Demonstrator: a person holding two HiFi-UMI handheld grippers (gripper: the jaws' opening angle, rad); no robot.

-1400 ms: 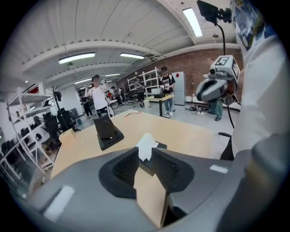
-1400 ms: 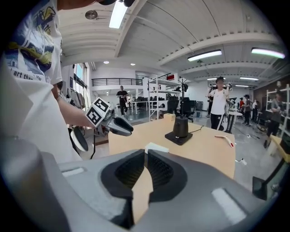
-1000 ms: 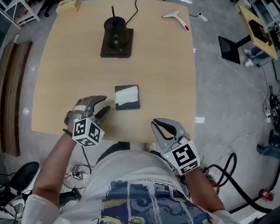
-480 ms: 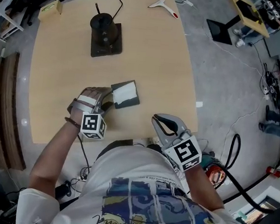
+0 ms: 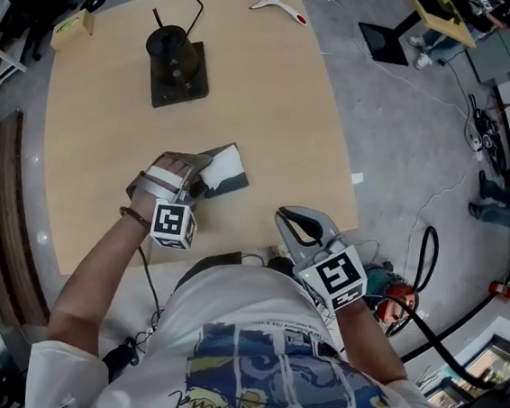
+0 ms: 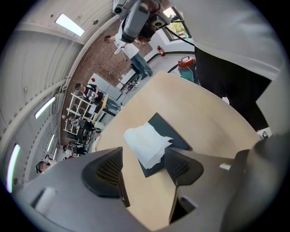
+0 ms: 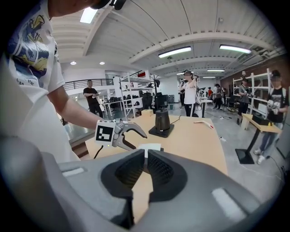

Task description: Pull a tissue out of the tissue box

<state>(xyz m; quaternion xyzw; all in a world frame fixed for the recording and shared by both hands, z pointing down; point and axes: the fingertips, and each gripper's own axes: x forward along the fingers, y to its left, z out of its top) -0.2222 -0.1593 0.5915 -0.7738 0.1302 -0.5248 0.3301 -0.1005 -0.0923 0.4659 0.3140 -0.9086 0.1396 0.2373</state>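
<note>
Wooden table (image 5: 274, 110), one tissue box (image 5: 226, 172), left tool (image 6: 144, 166) gaping, right tool (image 7: 146, 157) closed

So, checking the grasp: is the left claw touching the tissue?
Cannot tell. In the left gripper view the open left claw frames the tissue; its edge meets one pad with no clear gap or press.

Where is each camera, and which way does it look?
Head view: on the person's head, looking steeply down at the table; shows shirt, arms, left gripper, right gripper.
Left gripper view: on that gripper, looking along its open jaws at the tissue in the tissue box.
Right gripper view: on that gripper, looking across the table past its shut jaws; shows an arm.
All share the tissue.
</note>
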